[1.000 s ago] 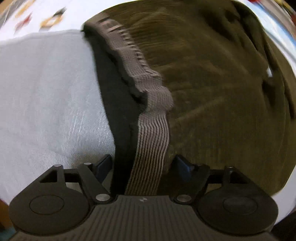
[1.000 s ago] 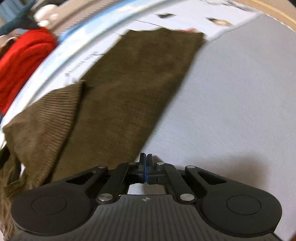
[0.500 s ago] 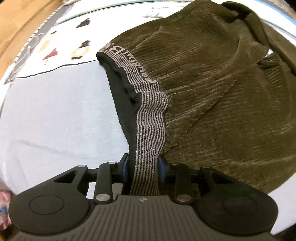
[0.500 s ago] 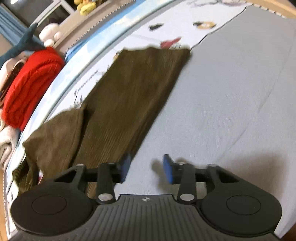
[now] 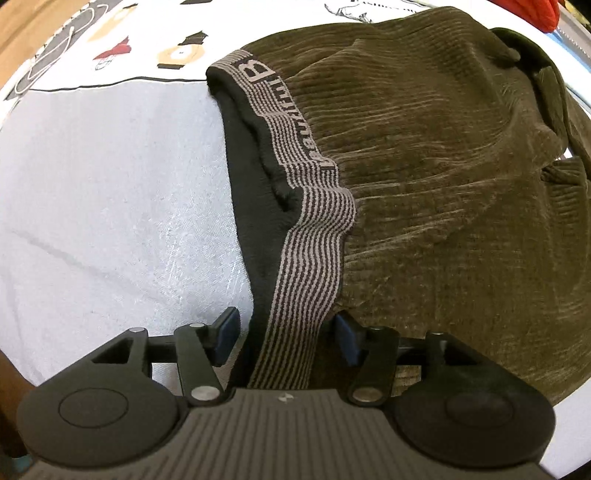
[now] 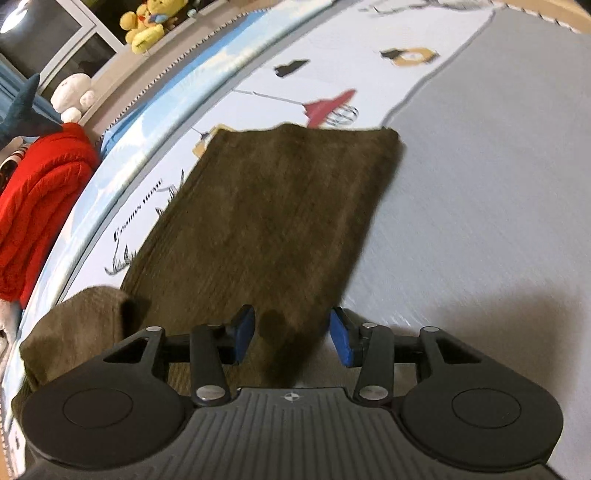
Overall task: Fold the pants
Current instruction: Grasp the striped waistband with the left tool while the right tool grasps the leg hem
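Now, left gripper (image 5: 286,338): its jaws are opening, spread to either side of the striped waistband (image 5: 308,258), which runs up between the pads without being pinched; half a second ago they stood tight on it
Right gripper (image 6: 291,334): pressed together a second ago, its jaws are opening and now straddle the near edge of the trouser leg (image 6: 273,221), pads clear of the cloth
Pants (image 5: 443,166): brown corduroy, lying on the grey sheet (image 5: 110,184), waist end rumpled under the left hand, one leg stretched flat away from the right hand, a second fold of cloth bunched at that view's lower left
Meaning: judged from this, the waistband has been let go and the right hand is lining up its own grasp, so the fold itself is not yet made
Far off: red blanket (image 6: 37,214) and yellow soft toy (image 6: 147,22) beyond the printed bedspread (image 6: 332,55)
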Demonstrator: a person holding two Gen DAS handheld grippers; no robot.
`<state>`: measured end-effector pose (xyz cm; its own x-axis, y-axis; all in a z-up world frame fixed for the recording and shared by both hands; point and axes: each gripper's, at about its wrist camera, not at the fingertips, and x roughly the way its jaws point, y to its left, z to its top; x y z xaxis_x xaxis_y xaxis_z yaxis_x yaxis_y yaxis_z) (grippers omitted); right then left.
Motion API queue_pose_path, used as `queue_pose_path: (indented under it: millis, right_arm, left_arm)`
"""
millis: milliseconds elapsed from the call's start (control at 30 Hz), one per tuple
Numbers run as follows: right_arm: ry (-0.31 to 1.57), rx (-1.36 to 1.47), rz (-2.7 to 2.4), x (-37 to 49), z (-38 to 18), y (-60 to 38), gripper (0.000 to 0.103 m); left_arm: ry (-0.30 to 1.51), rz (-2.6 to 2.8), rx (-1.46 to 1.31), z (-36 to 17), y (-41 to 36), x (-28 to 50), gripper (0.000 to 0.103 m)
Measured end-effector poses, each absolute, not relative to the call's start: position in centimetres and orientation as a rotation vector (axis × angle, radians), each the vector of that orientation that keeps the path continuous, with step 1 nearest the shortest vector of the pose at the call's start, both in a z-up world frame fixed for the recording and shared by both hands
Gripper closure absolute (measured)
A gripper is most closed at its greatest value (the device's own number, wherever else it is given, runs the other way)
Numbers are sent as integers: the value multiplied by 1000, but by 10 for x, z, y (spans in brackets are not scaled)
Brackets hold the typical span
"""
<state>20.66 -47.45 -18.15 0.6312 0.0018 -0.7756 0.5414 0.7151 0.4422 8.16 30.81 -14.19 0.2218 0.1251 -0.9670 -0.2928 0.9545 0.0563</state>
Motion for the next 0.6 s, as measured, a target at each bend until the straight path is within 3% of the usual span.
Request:
queue_pose_path:
  millis: [33,100,333,600]
  right_arm:
    - [836,705,-344,211,-182,-473,60]
    - [830,660,-355,217,-183,-469,87]
    - [794,658,-378,210,-170,-479,92]
    - [894,627,-440,163,-148,-510,93]
  left_arm:
    - [1314,287,-140,-142,306,83,41]
    - [1307,282,-128,-143,304,88,41]
    - [1302,289,-69,-144,292,97,53]
    - [1258,254,2,-130,271,94,62]
